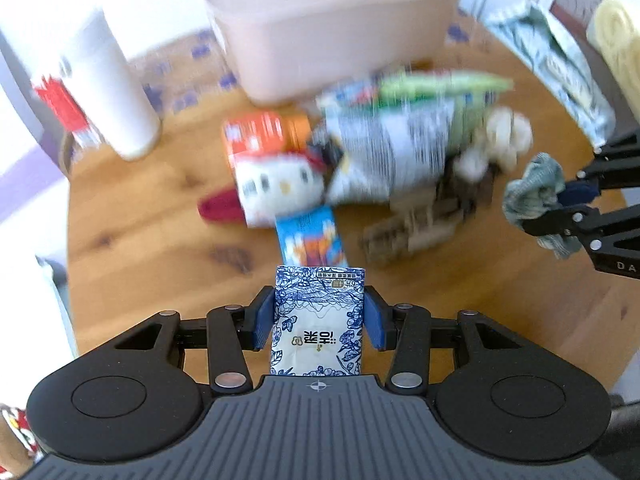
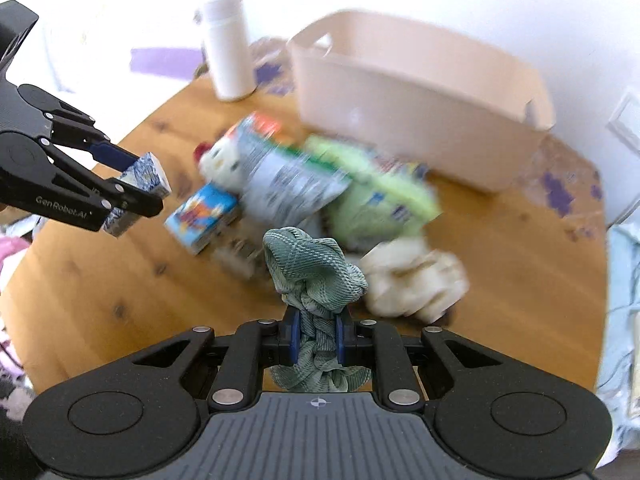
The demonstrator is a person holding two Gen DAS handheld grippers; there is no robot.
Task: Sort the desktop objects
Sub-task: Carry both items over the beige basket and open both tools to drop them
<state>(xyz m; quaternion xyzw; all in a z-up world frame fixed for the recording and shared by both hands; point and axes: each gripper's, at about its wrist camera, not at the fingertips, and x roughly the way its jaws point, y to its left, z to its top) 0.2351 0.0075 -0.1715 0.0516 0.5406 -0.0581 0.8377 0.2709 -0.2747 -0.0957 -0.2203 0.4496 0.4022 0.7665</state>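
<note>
Left gripper (image 1: 319, 322) clamped on a blue-and-white floral tissue pack (image 1: 318, 320), held upright between the blue pads (image 1: 264, 320), lifted clear of the wooden table (image 1: 140, 240). Right gripper (image 2: 317, 338) pinched tight on a grey-green fabric scrunchie (image 2: 314, 268), its ruffled loop bulging ahead of the fingertips.

Risks from here, as a judgement: soft, crinkly plastic wrap on the pack likely to slide or tilt if swung fast, being squeezed only at mid-height; scrunchie limp and springy, apt to snag on the fingers at release or flop past a rim; both grippers near each other, so a crossing path could knock them together.

Ahead of both grippers: a blurred heap of glossy snack bags (image 2: 304, 184), small cartons and a cream scrunchie (image 2: 416, 284). Beyond the heap, a smooth beige plastic bin (image 2: 420, 92) with a cut-out handle; left of it, a white cylindrical bottle (image 2: 226, 48).
</note>
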